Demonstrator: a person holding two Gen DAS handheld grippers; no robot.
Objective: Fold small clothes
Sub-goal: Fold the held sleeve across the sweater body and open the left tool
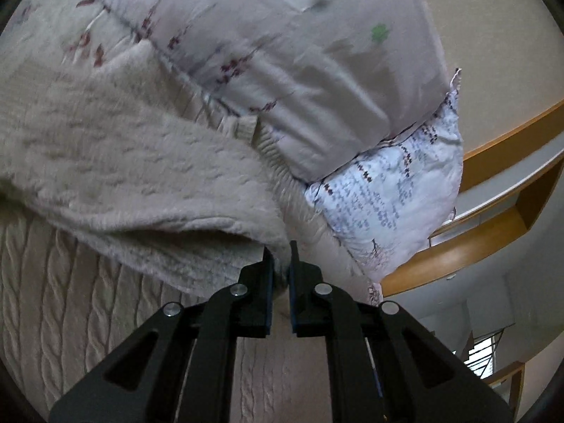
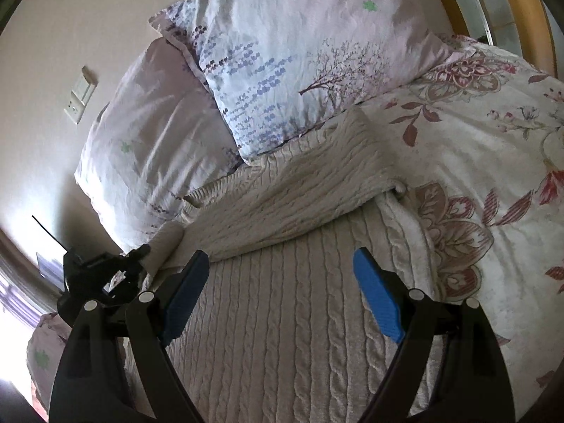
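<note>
A cream cable-knit sweater (image 2: 282, 310) lies flat on the bed, one sleeve (image 2: 292, 190) folded across its upper part. In the left wrist view my left gripper (image 1: 281, 259) is shut on the sweater's sleeve cuff (image 1: 282, 239), and the sleeve (image 1: 116, 162) drapes away to the left over the sweater body (image 1: 63, 299). From the right wrist view the left gripper (image 2: 142, 250) shows at the sweater's left edge, pinching the cuff. My right gripper (image 2: 280, 264) hovers open above the sweater body, blue pads (image 2: 379, 299) wide apart and nothing between them.
Two pale printed pillows (image 2: 282, 56) (image 2: 148, 130) lie just beyond the sweater. A floral duvet (image 2: 493, 148) covers the bed to the right. A wooden headboard (image 1: 493, 162) and a wall with a switch plate (image 2: 79, 95) stand behind.
</note>
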